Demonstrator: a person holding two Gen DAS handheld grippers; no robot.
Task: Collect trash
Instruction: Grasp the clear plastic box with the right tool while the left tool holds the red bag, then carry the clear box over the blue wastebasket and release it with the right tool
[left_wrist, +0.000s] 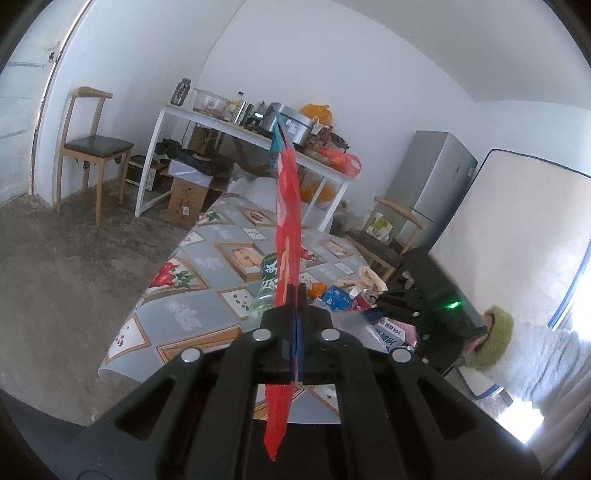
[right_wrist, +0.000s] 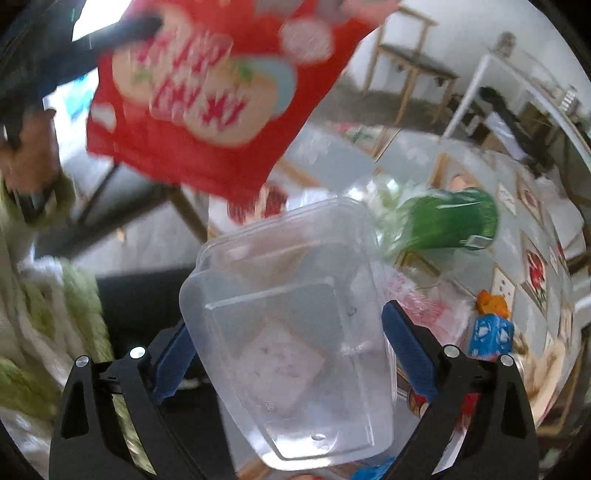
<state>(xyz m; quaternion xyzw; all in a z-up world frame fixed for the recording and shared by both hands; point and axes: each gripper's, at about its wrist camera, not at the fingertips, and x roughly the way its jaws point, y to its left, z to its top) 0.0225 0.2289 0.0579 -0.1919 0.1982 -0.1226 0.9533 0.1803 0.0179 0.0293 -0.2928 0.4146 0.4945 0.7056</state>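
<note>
My left gripper (left_wrist: 295, 295) is shut on a red plastic bag (left_wrist: 286, 206), which I see edge-on, standing up above the jaws and hanging below them. In the right wrist view the same red bag (right_wrist: 207, 96) hangs blurred at the upper left. My right gripper (right_wrist: 291, 332) is shut on a clear plastic container (right_wrist: 288, 325), with a blue pad pressed against each side and the container lifted over the patterned tablecloth (right_wrist: 517, 206). On the cloth lie a green bottle (right_wrist: 450, 221), a blue carton (right_wrist: 491, 336) and orange peel (right_wrist: 491, 302).
A white table (left_wrist: 236, 129) loaded with kitchenware stands against the far wall, with a cardboard box (left_wrist: 188, 199) under it. A wooden chair (left_wrist: 92, 147) is at the left, another chair (left_wrist: 388, 243), a fridge (left_wrist: 432, 177) and a mattress (left_wrist: 517, 229) at the right. A person's green-cuffed sleeve (left_wrist: 495, 339) is nearby.
</note>
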